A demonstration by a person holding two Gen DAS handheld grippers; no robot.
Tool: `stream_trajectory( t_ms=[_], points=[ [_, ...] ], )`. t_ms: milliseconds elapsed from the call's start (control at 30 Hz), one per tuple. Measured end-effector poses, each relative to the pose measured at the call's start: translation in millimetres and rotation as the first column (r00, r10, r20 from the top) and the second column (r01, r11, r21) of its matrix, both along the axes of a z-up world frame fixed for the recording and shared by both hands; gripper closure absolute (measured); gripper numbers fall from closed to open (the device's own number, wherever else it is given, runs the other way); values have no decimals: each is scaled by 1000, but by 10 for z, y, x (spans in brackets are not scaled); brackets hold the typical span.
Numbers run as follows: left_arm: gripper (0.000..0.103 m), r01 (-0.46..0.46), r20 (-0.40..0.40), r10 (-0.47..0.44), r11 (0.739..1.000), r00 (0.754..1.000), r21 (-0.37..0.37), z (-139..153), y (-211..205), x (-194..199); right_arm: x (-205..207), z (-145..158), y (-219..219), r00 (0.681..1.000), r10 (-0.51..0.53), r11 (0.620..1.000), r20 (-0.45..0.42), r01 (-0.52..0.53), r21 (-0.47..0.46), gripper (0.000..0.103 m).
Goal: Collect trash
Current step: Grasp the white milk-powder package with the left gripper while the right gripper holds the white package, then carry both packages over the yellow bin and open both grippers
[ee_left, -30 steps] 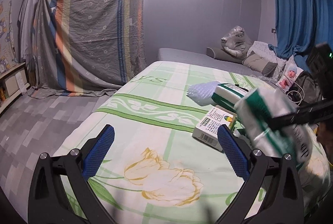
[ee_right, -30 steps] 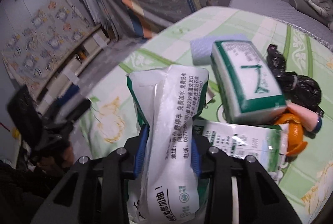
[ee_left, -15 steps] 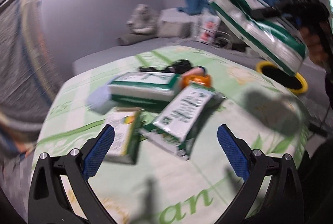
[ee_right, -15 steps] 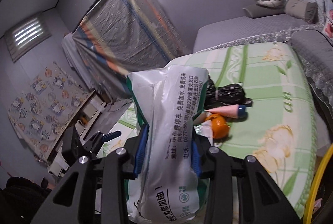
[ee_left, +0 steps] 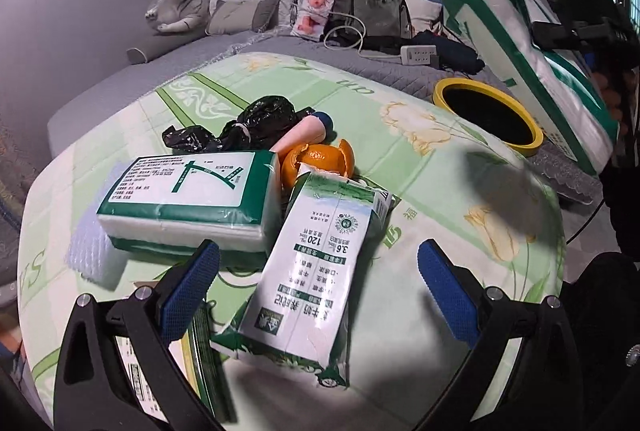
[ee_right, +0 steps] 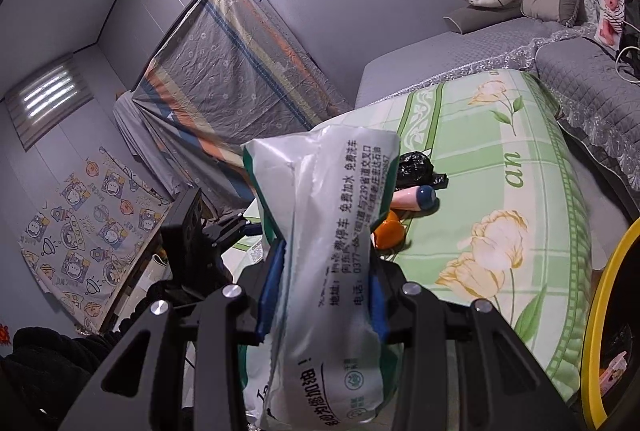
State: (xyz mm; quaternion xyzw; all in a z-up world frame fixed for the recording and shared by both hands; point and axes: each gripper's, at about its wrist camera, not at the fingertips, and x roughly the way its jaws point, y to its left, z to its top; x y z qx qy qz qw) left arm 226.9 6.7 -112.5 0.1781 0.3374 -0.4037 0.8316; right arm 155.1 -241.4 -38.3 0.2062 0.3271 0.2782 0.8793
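My right gripper (ee_right: 320,295) is shut on a white and green tissue pack (ee_right: 332,263); in the left wrist view that pack (ee_left: 520,43) hangs in the air beside the yellow-rimmed bin (ee_left: 486,115). My left gripper (ee_left: 316,287) is open and empty, low over a flat green and white pack (ee_left: 316,279) on the flowered cloth. Beyond it lie another tissue pack (ee_left: 188,199), an orange peel (ee_left: 316,163), a pink tube (ee_left: 308,131) and a black plastic bag (ee_left: 244,131).
A small carton (ee_left: 136,371) lies under my left finger. A bubble-wrap piece (ee_left: 92,251) lies left of the packs. A grey sofa (ee_left: 280,43) with cushions, a bag and a power strip stands behind. The bin rim (ee_right: 600,315) shows at the right wrist view's right edge.
My left gripper has swung right and closer to the trash pile. My right gripper has carried its tissue pack up and away from the pile, to beside the yellow bin.
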Motion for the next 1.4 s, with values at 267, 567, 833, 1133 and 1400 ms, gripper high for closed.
stream_trajectory(
  t_ms=[267,567,833,1133,1400],
  points=[
    [8,80,-84,-71,991,994,110,-151,-191,122,-2,-74,-50,1000,-1,1000,-15,2,26,68],
    [9,107,-144,-78,973,986,206,-386,-296,177,-50,-99,-138,999,-25,999,-28,26,45,67],
    [49,54,-148,-27,982,989,183,-406,-199,221,-125,-84,-148,999,-38,998,-29,39,49,67],
    [50,-89,21,89,996,996,-3,218,-16,-287,-192,-19,-165,998,-59,997,-16,60,53,67],
    [50,-343,163,368,925,916,-164,869,-258,-698,-292,107,-284,988,-151,985,13,150,80,67]
  ],
)
